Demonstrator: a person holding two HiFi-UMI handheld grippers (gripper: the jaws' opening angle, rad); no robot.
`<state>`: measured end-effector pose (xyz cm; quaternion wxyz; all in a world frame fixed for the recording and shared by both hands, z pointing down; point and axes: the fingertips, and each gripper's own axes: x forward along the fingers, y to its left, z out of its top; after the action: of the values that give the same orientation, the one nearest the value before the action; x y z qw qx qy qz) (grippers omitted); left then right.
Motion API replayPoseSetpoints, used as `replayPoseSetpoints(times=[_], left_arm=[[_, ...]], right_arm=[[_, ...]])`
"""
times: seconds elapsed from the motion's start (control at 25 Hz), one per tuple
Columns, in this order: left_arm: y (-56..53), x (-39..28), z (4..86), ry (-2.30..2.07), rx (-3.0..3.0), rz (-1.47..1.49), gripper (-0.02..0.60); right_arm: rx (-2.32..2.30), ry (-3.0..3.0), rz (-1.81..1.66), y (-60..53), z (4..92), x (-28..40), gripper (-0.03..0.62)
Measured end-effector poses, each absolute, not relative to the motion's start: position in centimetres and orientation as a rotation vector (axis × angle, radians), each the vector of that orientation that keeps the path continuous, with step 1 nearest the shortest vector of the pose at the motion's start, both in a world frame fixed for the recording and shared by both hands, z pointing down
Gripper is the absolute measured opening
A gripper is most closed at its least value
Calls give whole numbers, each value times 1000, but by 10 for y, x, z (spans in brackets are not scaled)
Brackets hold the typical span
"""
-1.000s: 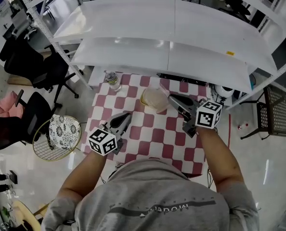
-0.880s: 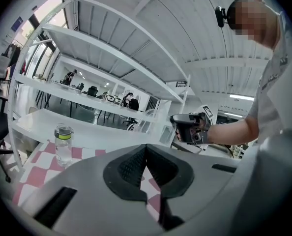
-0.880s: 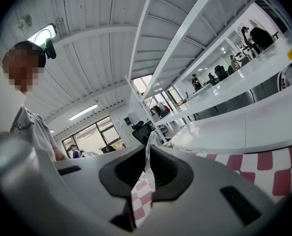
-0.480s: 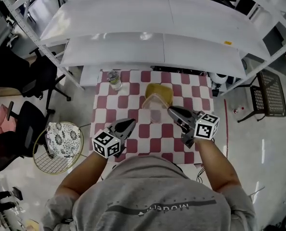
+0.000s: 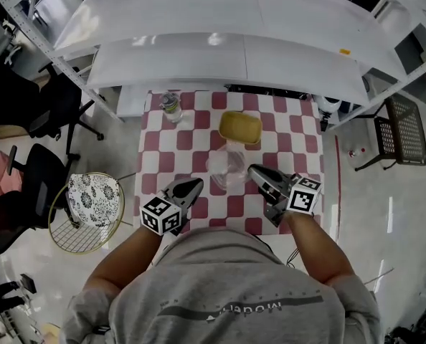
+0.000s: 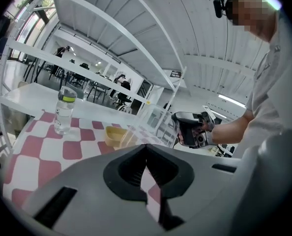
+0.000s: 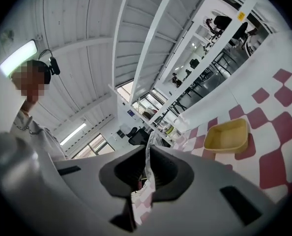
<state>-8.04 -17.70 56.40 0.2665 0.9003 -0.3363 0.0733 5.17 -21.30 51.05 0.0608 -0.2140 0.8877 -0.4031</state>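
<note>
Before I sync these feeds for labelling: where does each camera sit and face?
Head view: on the person's head, looking steeply down at the checked table; forearms, left tool and right tool show.
Left gripper view: on the left tool, looking along its shut jaws across the table; right arm shows.
Right gripper view: on the right tool, jaws shut on the clear container; torso shows.
All three share the yellow tray.

On worktop (image 5: 299,131), bottle (image 5: 170,106) stood at far left corner; tray (image 5: 240,127) right of it; tub (image 5: 226,169) before tray, mid-worktop. Shelf (image 5: 234,56) behind worktop; chairs (image 5: 51,106) left.
</note>
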Motion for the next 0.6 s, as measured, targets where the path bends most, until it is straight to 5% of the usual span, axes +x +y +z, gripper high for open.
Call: replayPoseSetpoints(times=[0.6], left_arm=[[-154,-82,605,-928,2322,257,12]], right_arm=[[-671,2469,-1495,-195,580,75,43]])
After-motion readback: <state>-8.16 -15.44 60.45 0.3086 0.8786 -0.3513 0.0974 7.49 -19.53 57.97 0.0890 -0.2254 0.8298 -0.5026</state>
